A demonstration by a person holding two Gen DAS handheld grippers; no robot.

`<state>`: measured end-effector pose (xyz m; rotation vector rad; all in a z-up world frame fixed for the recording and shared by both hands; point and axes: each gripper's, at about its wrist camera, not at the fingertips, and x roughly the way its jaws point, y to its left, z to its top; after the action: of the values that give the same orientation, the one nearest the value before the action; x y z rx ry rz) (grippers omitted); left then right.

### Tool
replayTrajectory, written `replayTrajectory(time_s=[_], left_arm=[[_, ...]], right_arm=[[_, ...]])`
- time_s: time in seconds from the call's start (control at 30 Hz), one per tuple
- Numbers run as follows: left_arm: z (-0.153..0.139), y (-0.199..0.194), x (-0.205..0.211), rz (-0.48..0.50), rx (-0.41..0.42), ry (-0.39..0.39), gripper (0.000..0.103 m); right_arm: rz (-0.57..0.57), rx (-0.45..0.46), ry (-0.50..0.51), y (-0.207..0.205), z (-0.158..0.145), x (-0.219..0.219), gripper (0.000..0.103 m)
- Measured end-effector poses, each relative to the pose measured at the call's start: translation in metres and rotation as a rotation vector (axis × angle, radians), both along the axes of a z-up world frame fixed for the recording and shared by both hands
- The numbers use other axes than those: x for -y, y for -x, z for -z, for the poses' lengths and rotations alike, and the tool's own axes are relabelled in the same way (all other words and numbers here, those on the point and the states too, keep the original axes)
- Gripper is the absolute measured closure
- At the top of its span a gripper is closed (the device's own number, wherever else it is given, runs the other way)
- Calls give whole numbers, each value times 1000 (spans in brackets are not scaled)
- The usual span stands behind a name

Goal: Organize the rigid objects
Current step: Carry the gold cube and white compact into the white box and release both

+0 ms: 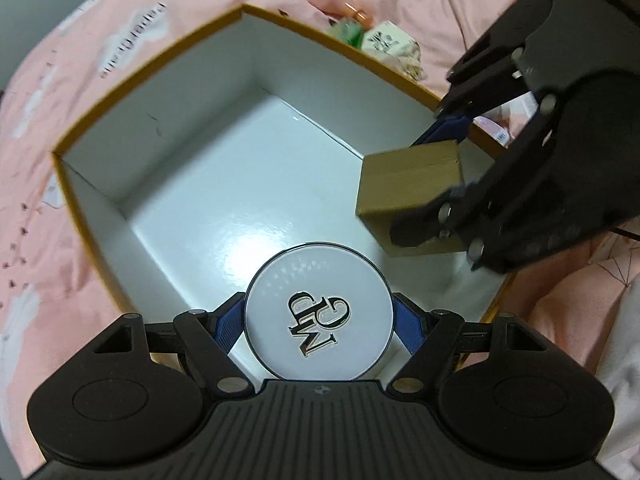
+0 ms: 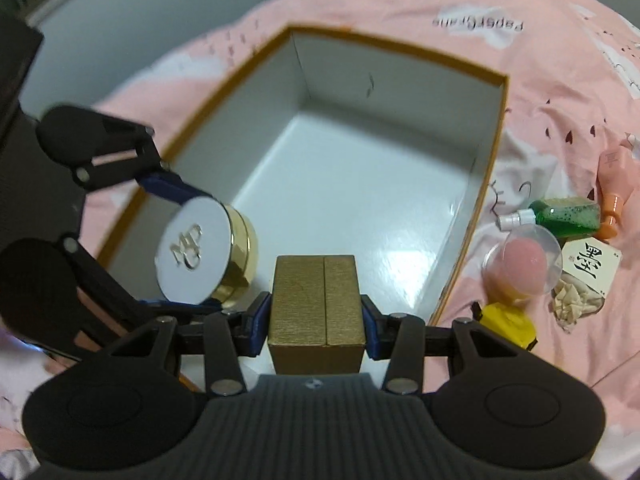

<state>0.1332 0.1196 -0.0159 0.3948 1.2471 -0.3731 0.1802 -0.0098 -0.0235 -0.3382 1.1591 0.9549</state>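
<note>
A large open box [image 1: 160, 92] with white inside and tan rim lies on the pink bedding; it also shows in the right wrist view [image 2: 486, 184]. My left gripper [image 1: 319, 322] is shut on a round white-lidded gold jar [image 1: 318, 312] and holds it over the box's near side; the jar also shows in the right wrist view [image 2: 200, 250]. My right gripper [image 2: 316, 314] is shut on a small gold-brown box [image 2: 316, 304], held over the box's edge; the small box shows in the left wrist view [image 1: 412, 184] with the right gripper [image 1: 440, 164] around it.
Right of the big box on the bedding lie a green bottle [image 2: 564, 216], a clear dome with a pink sponge [image 2: 524, 264], a yellow object [image 2: 508, 324], a white card with a character [image 2: 588, 270] and orange-pink tubes [image 2: 616, 184]. Grey floor [image 2: 140, 20] beyond the bed.
</note>
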Motion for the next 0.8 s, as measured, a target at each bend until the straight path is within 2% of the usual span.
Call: replayTrajectory(time_s=[0.17, 0.37, 0.57, 0.7, 0.8], left_arm=[[12, -2, -6, 30, -33, 21, 16], [19, 3, -9, 56, -52, 43, 16], [23, 3, -10, 47, -66, 58, 15], [24, 0, -11, 25, -73, 52, 15], [23, 0, -10, 13, -68, 47, 15]], right_arm=[[-125, 34, 136, 9, 12, -24, 58], [-148, 19, 263, 5, 17, -36, 57], [-160, -6, 296, 5, 14, -39, 57], [-182, 14, 286, 3, 8, -40, 60], [-200, -27, 311, 3, 9, -41, 60]])
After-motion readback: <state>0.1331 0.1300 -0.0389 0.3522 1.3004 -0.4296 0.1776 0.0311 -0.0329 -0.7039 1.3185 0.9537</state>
